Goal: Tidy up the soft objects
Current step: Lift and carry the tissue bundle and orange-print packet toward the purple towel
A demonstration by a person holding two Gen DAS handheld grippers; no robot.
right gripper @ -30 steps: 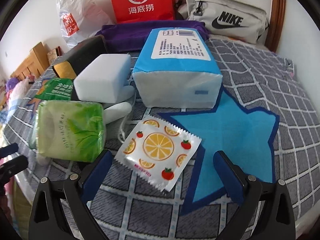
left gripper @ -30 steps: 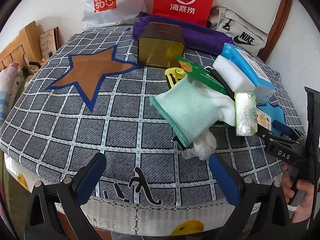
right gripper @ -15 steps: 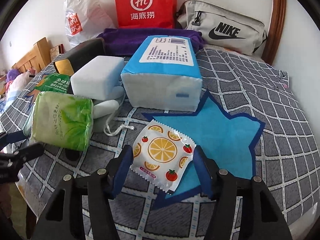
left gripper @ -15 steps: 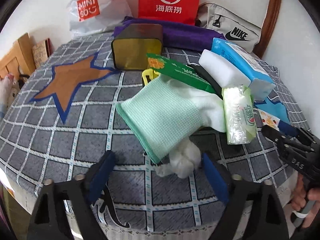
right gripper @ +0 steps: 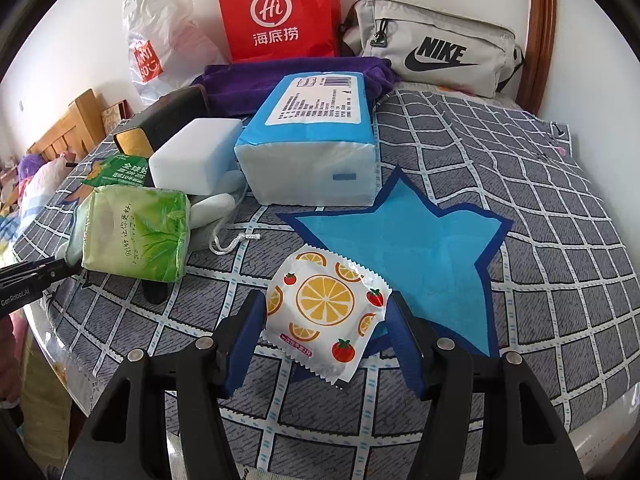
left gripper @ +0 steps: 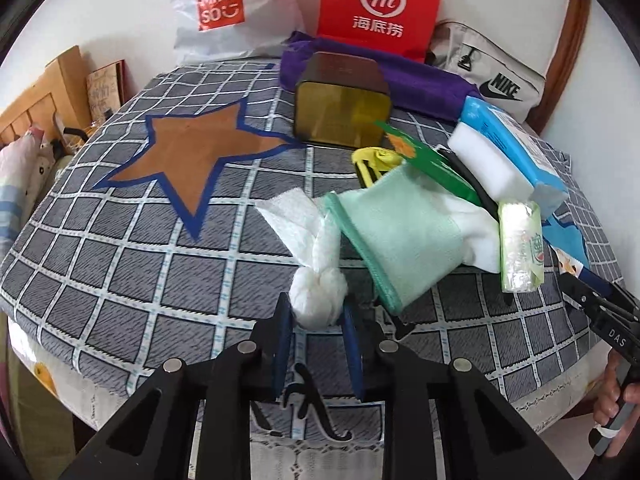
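Note:
In the left wrist view my left gripper (left gripper: pixel 316 316) is shut on the knotted end of a white cloth (left gripper: pixel 316 296), whose loose end (left gripper: pixel 288 212) trails out over the checked bedspread. A mint-green towel (left gripper: pixel 396 232) lies just right of it. In the right wrist view my right gripper (right gripper: pixel 324 336) has its blue fingers (right gripper: pixel 244 340) against both sides of an orange-print wipes packet (right gripper: pixel 324 304), which lifts off the cover by the blue star (right gripper: pixel 404 248). A green tissue pack (right gripper: pixel 136 232), a white sponge block (right gripper: pixel 192 156) and a blue tissue pack (right gripper: pixel 316 140) lie beyond.
A dark gold-faced box (left gripper: pixel 344 108), a purple towel (left gripper: pixel 420 80), a red paper bag (left gripper: pixel 380 4), a white Miniso bag (left gripper: pixel 224 12) and a grey Nike pouch (right gripper: pixel 436 56) stand at the back. An orange star patch (left gripper: pixel 188 156) lies left. The bed edge (left gripper: pixel 200 392) is close below.
My left gripper closed on the white cloth's knot and pulled it out from under the green towel. My right gripper narrowed onto the orange-print packet.

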